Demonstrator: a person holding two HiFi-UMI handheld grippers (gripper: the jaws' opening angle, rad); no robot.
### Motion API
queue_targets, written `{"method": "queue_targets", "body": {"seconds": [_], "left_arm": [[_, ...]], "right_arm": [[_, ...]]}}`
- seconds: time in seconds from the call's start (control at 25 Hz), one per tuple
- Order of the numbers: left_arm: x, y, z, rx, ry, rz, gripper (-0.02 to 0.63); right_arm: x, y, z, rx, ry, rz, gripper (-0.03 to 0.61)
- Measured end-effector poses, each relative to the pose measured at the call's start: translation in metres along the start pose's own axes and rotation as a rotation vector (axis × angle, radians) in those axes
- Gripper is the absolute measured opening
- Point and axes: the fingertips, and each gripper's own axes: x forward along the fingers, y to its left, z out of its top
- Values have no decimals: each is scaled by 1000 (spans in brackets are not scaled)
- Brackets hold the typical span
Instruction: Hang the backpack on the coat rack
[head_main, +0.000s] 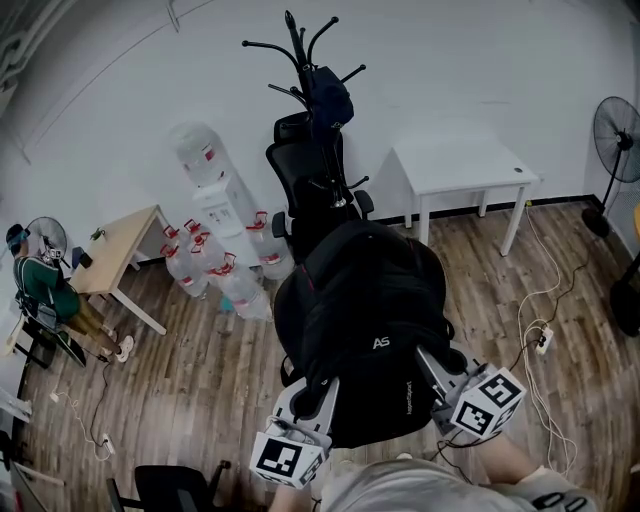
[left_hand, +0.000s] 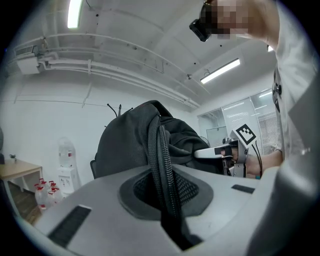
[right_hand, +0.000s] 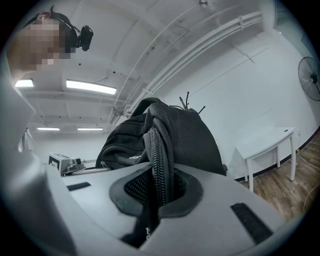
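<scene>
**Black backpack (head_main: 365, 300) held up short of the coat rack (head_main: 300, 50)**

Black fabric fills the jaws of both tools. The left gripper (head_main: 318, 392) is clamped on a ribbed, zip-edged strip at the bag's left side. The right gripper (head_main: 435, 368) is clamped on a similar strip at its right side. Each pair of jaws is nearly together, with only that strip between them. The bag hangs between the two grippers, clear of the wooden floor (head_main: 200, 370). Beyond it stands a black office chair (head_main: 305, 170). Behind the chair rises the coat rack, with a dark item on one hook. Water bottles (head_main: 215, 270) and a water dispenser (head_main: 212, 195) stand to the left, and a white table (head_main: 465, 165) stands to the right.
</scene>
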Motion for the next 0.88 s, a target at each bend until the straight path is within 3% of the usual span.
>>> {"method": "queue_targets", "body": {"seconds": [0.4,0.88], "left_arm": [[24,37,-4,5,-2,-22,32],[59,136,-24,-1,6,-164,32]], "right_arm": [[40,-16,5,-7,-9,-21,29],[135,-27,-9,6,-30,-140,29]]}}
